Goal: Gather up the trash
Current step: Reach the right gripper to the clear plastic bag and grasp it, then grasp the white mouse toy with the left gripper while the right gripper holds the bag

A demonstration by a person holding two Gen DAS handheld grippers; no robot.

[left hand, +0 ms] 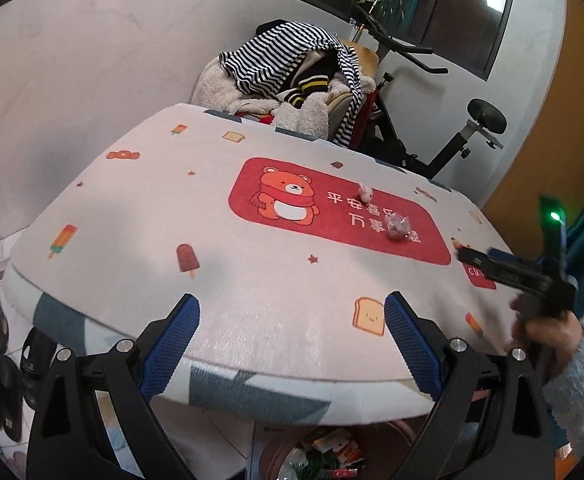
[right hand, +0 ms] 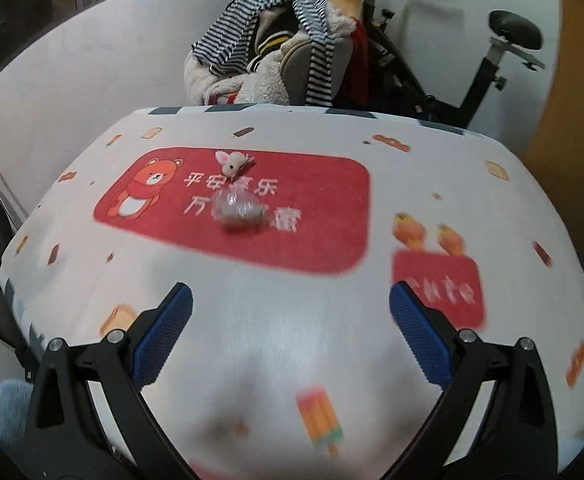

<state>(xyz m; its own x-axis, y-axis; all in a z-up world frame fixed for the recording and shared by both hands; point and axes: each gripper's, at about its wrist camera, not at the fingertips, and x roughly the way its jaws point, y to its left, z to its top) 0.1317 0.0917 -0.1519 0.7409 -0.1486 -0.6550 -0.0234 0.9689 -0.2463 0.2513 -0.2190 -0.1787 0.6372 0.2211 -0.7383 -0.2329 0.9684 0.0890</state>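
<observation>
We held the left gripper (left hand: 292, 340) wide and empty at the table (left hand: 139, 208) edge | right gripper (right hand: 292, 336) likewise spread, gripping nothing | crumpled wrapper (right hand: 239, 210) lay on the red bear patch (right hand: 324, 220) — just beside a small toy mouse (right hand: 231, 162) | bin (left hand: 324, 458) below.

Viewed from the table's (left hand: 139, 216) near edge, left camera angled rightward, right camera square-on and closer above the cloth; both shared the red bear panel (left hand: 332, 208) and exercise bike (right hand: 452, 80) behind.
</observation>
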